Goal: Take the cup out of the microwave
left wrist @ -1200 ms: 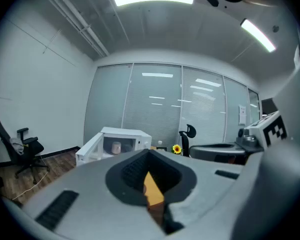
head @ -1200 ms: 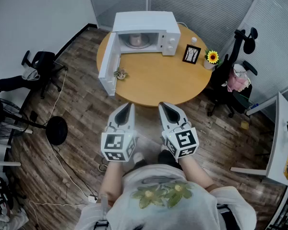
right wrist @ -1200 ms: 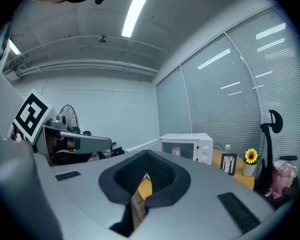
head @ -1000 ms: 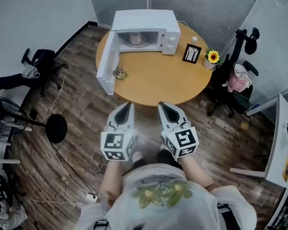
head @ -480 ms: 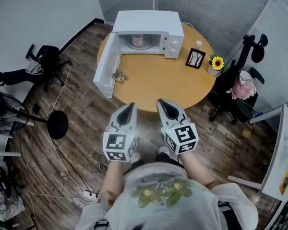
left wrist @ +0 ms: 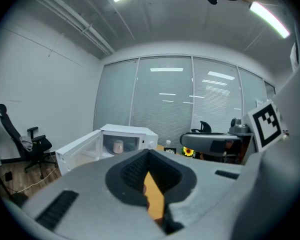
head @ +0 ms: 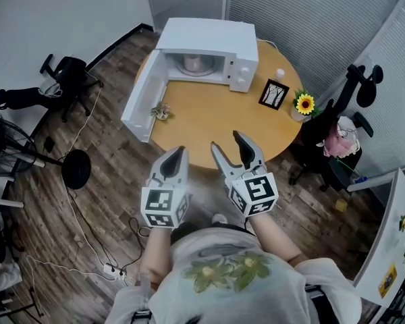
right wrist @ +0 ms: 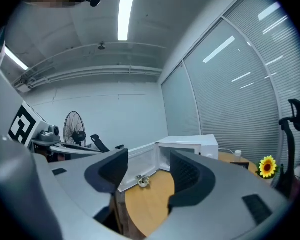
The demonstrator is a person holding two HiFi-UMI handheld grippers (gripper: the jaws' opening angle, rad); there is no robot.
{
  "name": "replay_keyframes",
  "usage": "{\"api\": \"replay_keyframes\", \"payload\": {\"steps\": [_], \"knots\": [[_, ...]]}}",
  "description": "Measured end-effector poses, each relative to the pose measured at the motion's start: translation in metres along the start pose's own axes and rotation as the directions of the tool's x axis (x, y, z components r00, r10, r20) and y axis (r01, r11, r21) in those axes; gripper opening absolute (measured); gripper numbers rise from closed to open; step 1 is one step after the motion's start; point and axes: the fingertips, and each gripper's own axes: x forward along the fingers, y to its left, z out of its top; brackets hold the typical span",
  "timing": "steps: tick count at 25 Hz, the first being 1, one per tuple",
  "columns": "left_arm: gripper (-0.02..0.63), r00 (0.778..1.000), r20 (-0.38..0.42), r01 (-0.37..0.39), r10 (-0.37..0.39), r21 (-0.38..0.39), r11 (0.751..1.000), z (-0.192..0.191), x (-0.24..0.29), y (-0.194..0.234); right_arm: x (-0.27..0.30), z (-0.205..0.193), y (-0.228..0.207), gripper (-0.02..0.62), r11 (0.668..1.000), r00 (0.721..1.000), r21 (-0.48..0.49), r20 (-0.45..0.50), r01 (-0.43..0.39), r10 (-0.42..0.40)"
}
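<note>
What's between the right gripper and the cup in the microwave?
Only bare tabletop, as the head view shows. The microwave door stands open, so nothing blocks the cup. The jaws of the right gripper have just been opening, nothing between them.

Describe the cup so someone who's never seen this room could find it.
Find the round wooden table; at its far edge stands a white microwave with its door swung open. The cup is the pale pinkish one inside the cavity, the only item not sitting out on the tabletop.
</note>
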Motion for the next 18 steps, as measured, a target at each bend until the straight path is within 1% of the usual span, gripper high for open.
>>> {"api": "replay_keyframes", "payload": {"steps": [2,4,8,13,18], "knots": [[0.003,1.000,-0.003,-0.017,0.017,-0.007,1.000,-0.004,0.004,-0.006,-0.001,-0.002,-0.011,0.266,1.000,1.000,-0.010,-0.001,0.001,-0.001],[0.003,0.999,-0.009,-0.033,0.033,0.000,0.999,-0.010,0.008,-0.011,0.000,-0.006,-0.020,0.267,1.000,1.000,-0.011,-0.012,-0.008,0.008],[0.003,0.998,-0.029,-0.059,0.061,0.061,0.996,-0.016,0.018,-0.014,0.006,-0.018,-0.034,0.267,1.000,0.999,0.007,-0.045,-0.011,0.012],[0.003,0.998,-0.046,-0.038,0.040,0.052,0.998,-0.014,0.041,0.005,0.030,-0.030,-0.045,0.267,0.999,0.997,0.037,-0.075,0.001,0.002],[0.003,0.998,-0.066,0.011,-0.007,0.050,0.999,-0.008,0.071,0.031,0.064,-0.032,-0.053,0.267,0.998,0.995,0.055,-0.094,0.023,-0.018]]}}
